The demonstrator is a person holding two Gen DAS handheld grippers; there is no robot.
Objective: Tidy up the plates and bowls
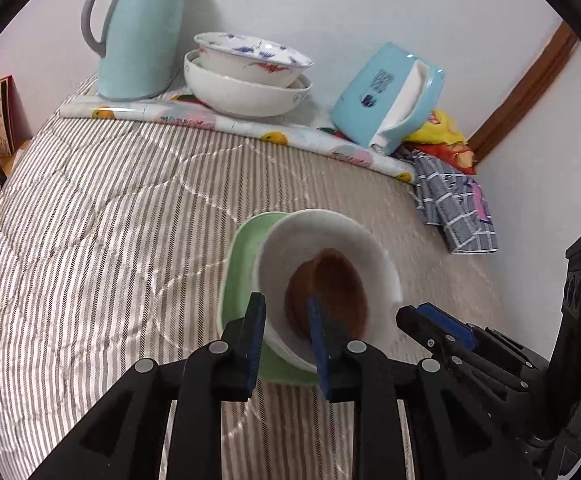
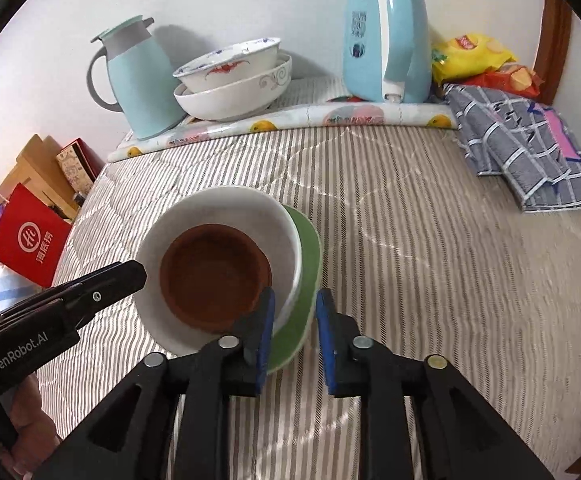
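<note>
A brown bowl (image 2: 214, 276) sits inside a white bowl (image 2: 226, 208), which rests on a green plate (image 2: 308, 252) on the striped quilt. It also shows in the left wrist view: brown bowl (image 1: 330, 280), white bowl (image 1: 330, 228), green plate (image 1: 242, 264). My left gripper (image 1: 286, 336) straddles the near rims of the white bowl and green plate, jaws apart. My right gripper (image 2: 294, 328) straddles the stack's rims on the other side, jaws apart. Two patterned white bowls (image 2: 234, 76) are stacked at the back.
At the back wall stand a light-blue jug (image 2: 138, 76) and a blue kettle (image 2: 386, 36) on a fruit-print mat (image 2: 330, 118). A checked cloth (image 2: 522, 148) and snack bags (image 2: 478, 56) lie at the right. A red bag (image 2: 30, 236) is beyond the left edge.
</note>
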